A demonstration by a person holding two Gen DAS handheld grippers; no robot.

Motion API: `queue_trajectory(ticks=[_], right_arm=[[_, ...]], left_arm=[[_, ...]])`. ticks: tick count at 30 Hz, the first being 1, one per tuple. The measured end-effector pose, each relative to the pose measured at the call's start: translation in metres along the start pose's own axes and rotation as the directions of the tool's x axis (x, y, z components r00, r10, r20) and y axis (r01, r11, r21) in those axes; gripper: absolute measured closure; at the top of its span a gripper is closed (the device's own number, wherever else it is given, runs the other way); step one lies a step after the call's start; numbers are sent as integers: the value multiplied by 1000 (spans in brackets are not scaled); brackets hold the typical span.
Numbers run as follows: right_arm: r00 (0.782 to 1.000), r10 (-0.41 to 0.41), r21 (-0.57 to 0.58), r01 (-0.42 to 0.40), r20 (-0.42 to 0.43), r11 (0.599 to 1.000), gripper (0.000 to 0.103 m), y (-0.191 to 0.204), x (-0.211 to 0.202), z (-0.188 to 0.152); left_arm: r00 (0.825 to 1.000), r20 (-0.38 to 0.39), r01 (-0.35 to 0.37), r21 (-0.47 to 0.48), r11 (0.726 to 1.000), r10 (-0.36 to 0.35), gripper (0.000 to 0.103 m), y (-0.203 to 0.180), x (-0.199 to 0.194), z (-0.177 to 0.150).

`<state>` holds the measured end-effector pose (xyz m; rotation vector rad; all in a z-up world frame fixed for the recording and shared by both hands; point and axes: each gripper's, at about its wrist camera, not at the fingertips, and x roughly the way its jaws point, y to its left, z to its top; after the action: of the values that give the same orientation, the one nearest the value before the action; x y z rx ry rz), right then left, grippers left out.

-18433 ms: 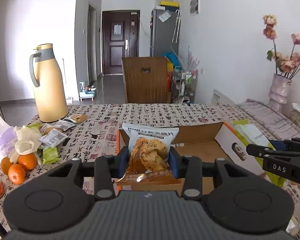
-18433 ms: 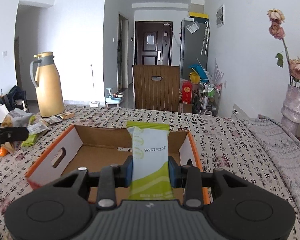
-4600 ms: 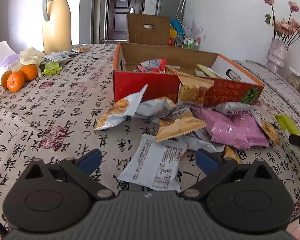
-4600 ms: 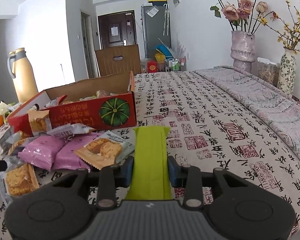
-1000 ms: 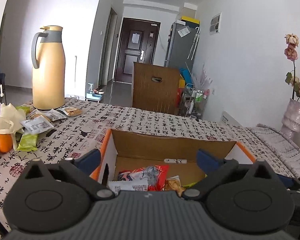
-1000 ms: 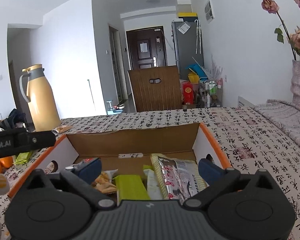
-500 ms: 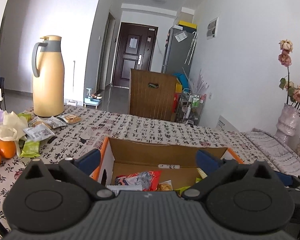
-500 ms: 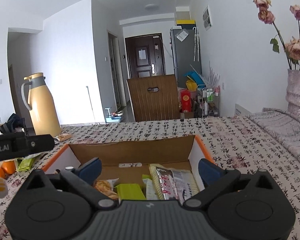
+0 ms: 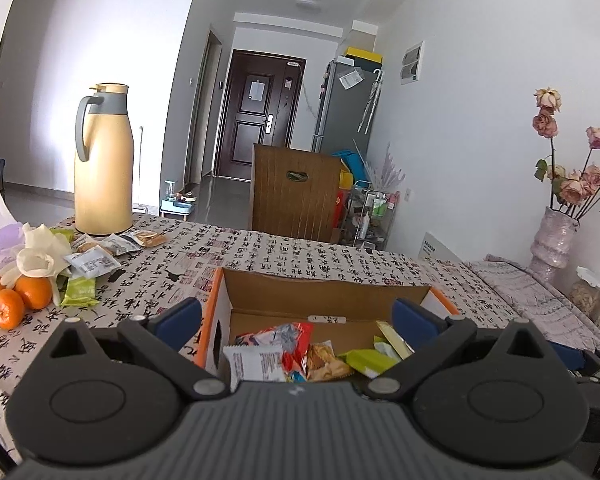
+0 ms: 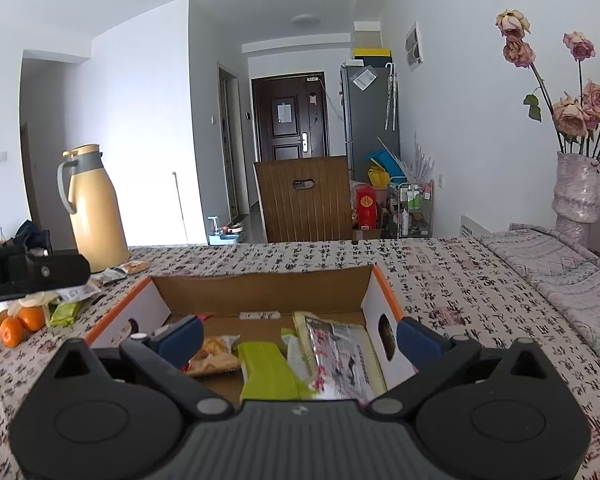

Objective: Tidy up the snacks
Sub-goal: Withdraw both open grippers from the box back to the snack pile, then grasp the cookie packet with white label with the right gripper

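An open cardboard box (image 9: 324,295) with orange rims stands on the patterned tablecloth and holds several snack packets: a white one (image 9: 254,363), a red one (image 9: 296,334) and a green one (image 9: 364,360). My left gripper (image 9: 298,322) is open and empty above the box's near side. In the right wrist view the same box (image 10: 260,290) holds a lime green packet (image 10: 270,374) and a long printed packet (image 10: 340,356). My right gripper (image 10: 300,340) is open and empty above it. The left gripper's arm (image 10: 28,274) shows at left.
A yellow thermos jug (image 9: 102,160) stands at the far left of the table, with loose snack packets (image 9: 96,258), oranges (image 9: 16,298) and a white glove beside it. A vase of dried roses (image 9: 554,236) stands at the right. A wooden chair back (image 9: 296,192) is behind the table.
Both grippers have risen and drawn back a little from the box, staying open and empty. The packets in the box have not moved.
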<state>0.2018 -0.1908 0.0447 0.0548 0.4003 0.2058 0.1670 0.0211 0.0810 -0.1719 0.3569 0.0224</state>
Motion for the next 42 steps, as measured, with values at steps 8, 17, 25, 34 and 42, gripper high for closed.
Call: queue_trajectory(ticks=[8,17,25,34,42], right_arm=[[1000,1,-5,-1,-23,1000,0,-2,-31,-22],[998,-1,-20,-1,-67,1000,0,-2,-59,-50],[994,-2,-23,0,-113,1000,0,-7,-74,-71],[981,-21,-20,17,-193,1000,0,-14,-77,-96],[976,-36,5,38,-214,999,0,-25,-71,-99]], left_arm=[[1000,-28,7,12,1000,-6,0,8,-24,-19],[997,-80,0,22,1000,2,0,16,-42,-44],[989,-145,13,33,999,-8,0,20,-51,-71],[976,-217,10,23,1000,-5,0,32,-48,-95],[971,-241,-8,24,1000,14,0,38,-44,-101]])
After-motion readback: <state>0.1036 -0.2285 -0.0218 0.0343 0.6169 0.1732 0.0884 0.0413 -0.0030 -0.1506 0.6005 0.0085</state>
